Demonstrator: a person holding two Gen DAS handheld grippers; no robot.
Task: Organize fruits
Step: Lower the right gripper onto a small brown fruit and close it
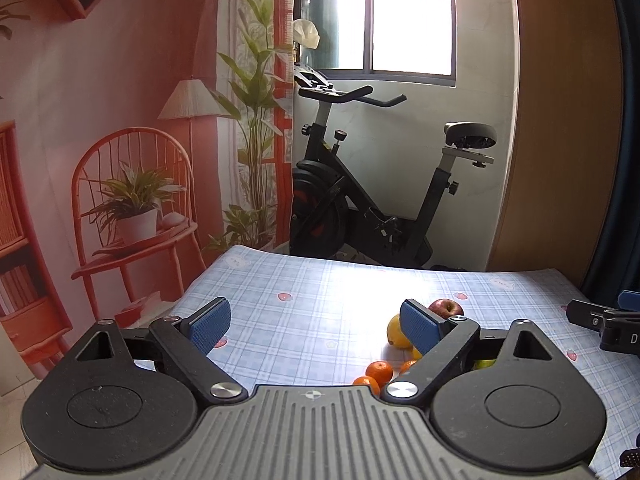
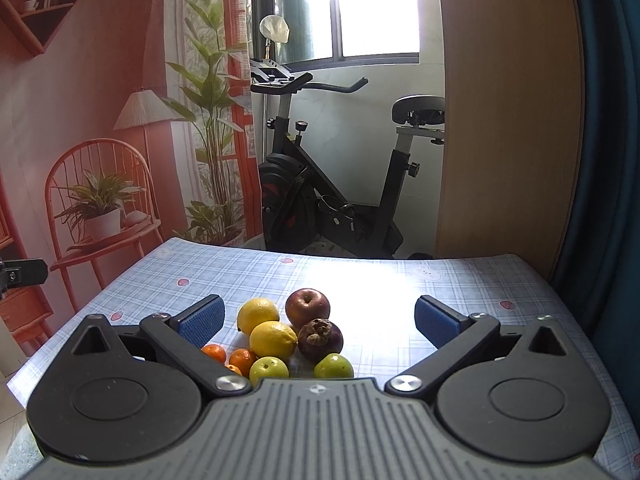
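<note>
Two grippers hover over your table (image 2: pixel 440 280), which wears a blue checked cloth printed with small strawberries. Your left gripper (image 1: pixel 316 326) has its blue-padded jaws spread wide with nothing between them; it hangs over bare cloth. Your right gripper (image 2: pixel 320 322) is spread wide too, pinching nothing.

The fruit sits in one tight cluster near the front of the table, between the right gripper's jaws and toward its left pad. Farthest back is a red apple (image 2: pixel 307 305), stem dimple up. Just left of it lies a lemon (image 2: pixel 257 313), and a second lemon (image 2: pixel 273 340) lies nearer, touching the first. Right of the near lemon and just in front of the apple sits a dark purple mangosteen (image 2: pixel 321 340). Nearest to you are two small green fruits (image 2: pixel 269 370) (image 2: pixel 334 366), partly hidden by the gripper body. Left of them lie small oranges (image 2: pixel 242 358), one partly behind the left jaw.

From the left wrist view, the same cluster lies to the right, mostly hidden behind that gripper's right jaw.

Beyond the table stands an exercise bike (image 2: pixel 332 184) under a bright window (image 2: pixel 376 8), with a printed backdrop (image 2: pixel 100 120) on the left.
</note>
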